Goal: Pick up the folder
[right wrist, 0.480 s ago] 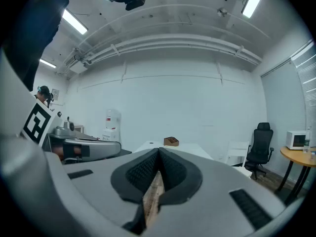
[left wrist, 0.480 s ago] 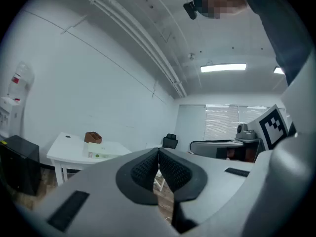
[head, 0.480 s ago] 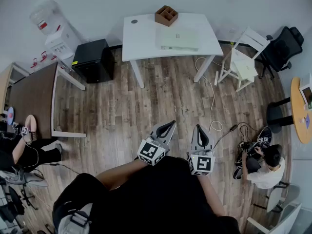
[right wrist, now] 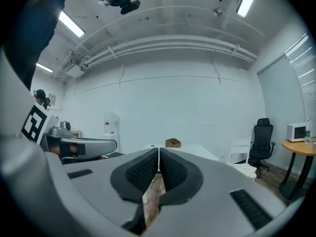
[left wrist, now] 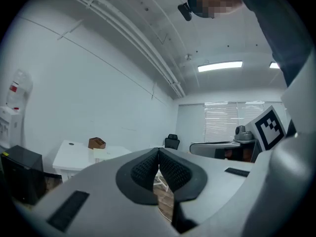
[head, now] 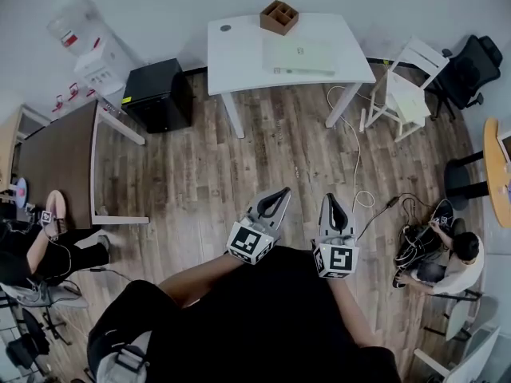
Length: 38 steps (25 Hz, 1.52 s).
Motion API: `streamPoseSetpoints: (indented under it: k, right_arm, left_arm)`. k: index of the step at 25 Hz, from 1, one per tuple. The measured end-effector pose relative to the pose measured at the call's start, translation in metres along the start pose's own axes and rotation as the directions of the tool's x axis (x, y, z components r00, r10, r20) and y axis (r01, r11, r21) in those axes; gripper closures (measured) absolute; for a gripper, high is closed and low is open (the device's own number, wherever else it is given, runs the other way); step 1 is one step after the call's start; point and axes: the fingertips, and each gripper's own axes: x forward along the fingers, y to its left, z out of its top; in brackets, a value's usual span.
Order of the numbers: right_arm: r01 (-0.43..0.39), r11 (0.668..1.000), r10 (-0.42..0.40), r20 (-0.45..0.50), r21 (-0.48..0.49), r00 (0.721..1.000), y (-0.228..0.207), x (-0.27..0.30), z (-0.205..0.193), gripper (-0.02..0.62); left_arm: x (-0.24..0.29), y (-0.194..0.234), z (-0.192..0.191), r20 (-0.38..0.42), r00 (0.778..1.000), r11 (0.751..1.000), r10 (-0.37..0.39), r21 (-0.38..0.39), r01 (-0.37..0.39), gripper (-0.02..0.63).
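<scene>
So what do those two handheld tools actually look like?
The left gripper and right gripper are light grey shells tapering to two fingers lined with black ribbed pads. Each carries a cube with black-and-white square markers. The person wears a black top.

A wooden box (head: 279, 17) is sitting at the white worktop's (head: 239, 50) far edge, a black cabinet (head: 158, 94) is standing alongside, and a person (head: 459, 266) is sitting on the floor (head: 239, 174).
</scene>
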Motion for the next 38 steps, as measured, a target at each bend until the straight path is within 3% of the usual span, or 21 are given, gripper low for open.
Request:
streamPoseSetpoints:
  k: [5, 21, 27, 32, 38]
  right_arm:
    - [0.017, 1.0, -0.017, 0.002, 0.022, 1.0, 0.01, 0.011, -0.004, 0.56]
    - [0.064, 0.998, -0.062, -0.151, 0.011, 0.987, 0.011, -0.012, -0.029, 0.56]
    - [0.096, 0.994, -0.088, -0.158, 0.048, 0.983, -0.014, 0.004, -0.043, 0.56]
    - [0.027, 0.996, -0.014, -0.158, 0.079, 0.987, -0.014, 0.046, -0.05, 0.56]
    - [0.006, 0.992, 0.011, -0.137, 0.129, 0.99, -0.042, 0.11, -0.044, 0.56]
  left_arm:
    - [-0.009, 0.017, 0.0, 0.006, 1.0, 1.0, 0.011, 0.005, -0.011, 0.591]
    - [-0.013, 0.006, -0.016, -0.026, 0.999, 0.991, -0.031, -0.133, 0.028, 0.591]
    - [0.003, 0.018, -0.026, -0.067, 0.998, 0.996, -0.002, -0.095, -0.004, 0.591]
    - [0.021, 0.05, -0.03, -0.096, 0.994, 0.996, 0.054, -0.064, -0.06, 0.591]
    - [0.068, 0.086, -0.027, -0.13, 0.989, 0.996, 0.075, -0.047, -0.081, 0.591]
